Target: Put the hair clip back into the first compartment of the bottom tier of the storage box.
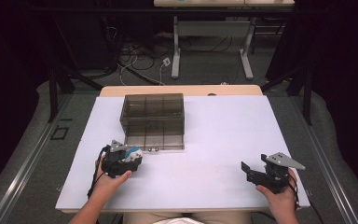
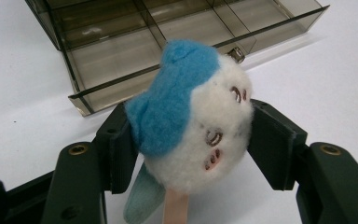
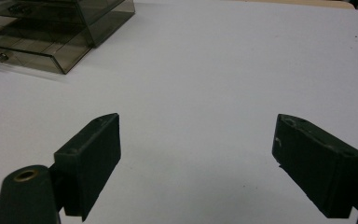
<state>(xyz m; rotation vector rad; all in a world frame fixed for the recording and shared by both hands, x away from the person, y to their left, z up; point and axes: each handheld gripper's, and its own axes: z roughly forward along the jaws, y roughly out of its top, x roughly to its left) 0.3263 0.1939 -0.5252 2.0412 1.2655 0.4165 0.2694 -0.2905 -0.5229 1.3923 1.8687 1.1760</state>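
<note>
A small plush toy, blue on top and white below with stitched pink marks, sits squeezed between the two black jaws of my left gripper. In the high view the left gripper holds the toy just in front of the smoky clear drawer box, whose bottom drawer is pulled out toward me. My right gripper rests at the table's right front, jaws wide apart with nothing between them.
The drawer box stands on the white table top, left of centre toward the back. A desk frame and cables lie on the floor beyond the table. Bare white surface spreads between the two grippers.
</note>
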